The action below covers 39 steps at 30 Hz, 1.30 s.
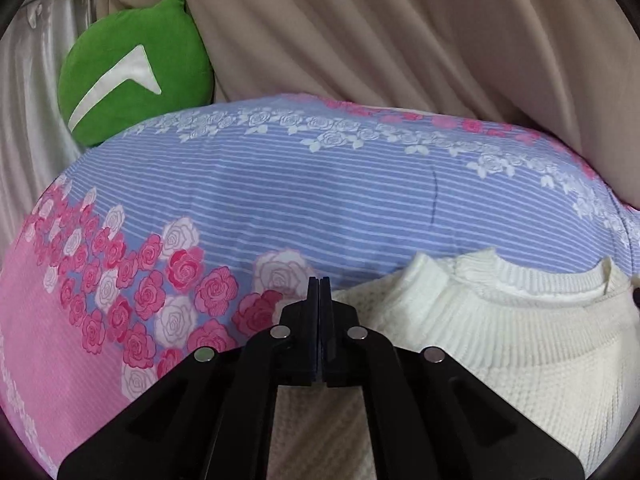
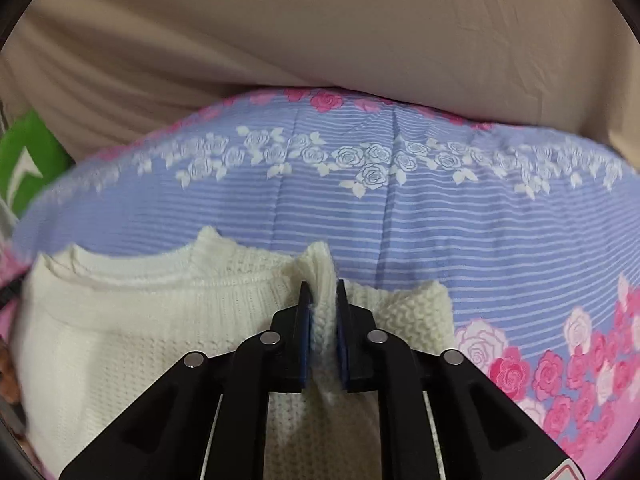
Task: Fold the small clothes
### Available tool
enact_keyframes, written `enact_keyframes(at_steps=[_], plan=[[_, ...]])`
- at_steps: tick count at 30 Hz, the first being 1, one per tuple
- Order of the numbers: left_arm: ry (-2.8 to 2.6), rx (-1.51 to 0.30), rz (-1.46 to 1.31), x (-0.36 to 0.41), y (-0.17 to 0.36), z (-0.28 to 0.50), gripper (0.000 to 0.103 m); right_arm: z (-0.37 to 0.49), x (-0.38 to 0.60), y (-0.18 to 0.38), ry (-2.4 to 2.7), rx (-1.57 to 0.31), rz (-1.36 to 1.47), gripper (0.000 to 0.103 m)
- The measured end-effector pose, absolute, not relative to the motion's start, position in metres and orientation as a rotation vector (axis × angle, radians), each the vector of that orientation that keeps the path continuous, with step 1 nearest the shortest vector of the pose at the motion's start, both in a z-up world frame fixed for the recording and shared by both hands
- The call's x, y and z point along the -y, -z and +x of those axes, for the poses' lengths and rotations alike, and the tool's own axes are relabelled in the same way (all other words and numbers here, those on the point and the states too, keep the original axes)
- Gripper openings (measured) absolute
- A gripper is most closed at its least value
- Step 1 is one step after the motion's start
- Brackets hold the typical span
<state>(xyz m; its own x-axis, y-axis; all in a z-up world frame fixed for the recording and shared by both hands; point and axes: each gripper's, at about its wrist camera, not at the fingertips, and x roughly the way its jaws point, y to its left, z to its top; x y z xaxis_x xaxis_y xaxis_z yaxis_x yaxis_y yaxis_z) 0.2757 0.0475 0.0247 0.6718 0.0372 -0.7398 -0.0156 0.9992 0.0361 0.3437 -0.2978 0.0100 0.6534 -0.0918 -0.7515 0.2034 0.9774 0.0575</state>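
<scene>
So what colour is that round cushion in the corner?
Green cushion with a white mark, clearest in the left wrist view.

A bedroom in a private home: a bed is spread with a quilted cover [image 1: 320, 184] striped lilac and white and printed with pink and white roses. Beyond it lie rumpled beige bedding [image 1: 400, 32], a green plush cushion [image 1: 136, 68] and a pale, glossy curtain [image 1: 28, 128] hanging at the far left.
</scene>
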Motion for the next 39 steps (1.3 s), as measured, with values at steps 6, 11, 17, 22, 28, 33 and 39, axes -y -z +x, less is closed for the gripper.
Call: enact_keyframes(at_steps=[6, 11, 17, 22, 28, 33, 39], plan=[[0.071, -0.814, 0.042, -0.032, -0.043, 0.252, 0.030, 0.341, 0.290, -0.018, 0.161, -0.828, 0.117, 0.017], [0.104, -0.873, 0.068, -0.021, -0.031, 0.268, 0.056, 0.336, 0.287, -0.021, 0.154, -0.821, 0.115, 0.020], [0.142, -0.911, 0.035, -0.017, -0.022, 0.275, 0.008, 0.326, 0.283, -0.029, 0.158, -0.777, 0.112, 0.022], [0.104, -0.845, -0.006, -0.035, -0.035, 0.269, 0.008, 0.310, 0.288, -0.034, 0.141, -0.739, 0.144, 0.022], [0.027, -0.863, 0.080, -0.023, -0.012, 0.275, 0.009, 0.312, 0.304, -0.028, 0.159, -0.785, 0.233, 0.022], [0.040, -0.841, 0.076, -0.027, -0.016, 0.262, 0.013, 0.272, 0.267, -0.050, 0.043, -0.704, 0.220, 0.023], [0.101, -0.764, 0.059, -0.033, -0.037, 0.199, 0.016, 0.253, 0.249, -0.015, 0.032, -0.765, 0.140, 0.024]])
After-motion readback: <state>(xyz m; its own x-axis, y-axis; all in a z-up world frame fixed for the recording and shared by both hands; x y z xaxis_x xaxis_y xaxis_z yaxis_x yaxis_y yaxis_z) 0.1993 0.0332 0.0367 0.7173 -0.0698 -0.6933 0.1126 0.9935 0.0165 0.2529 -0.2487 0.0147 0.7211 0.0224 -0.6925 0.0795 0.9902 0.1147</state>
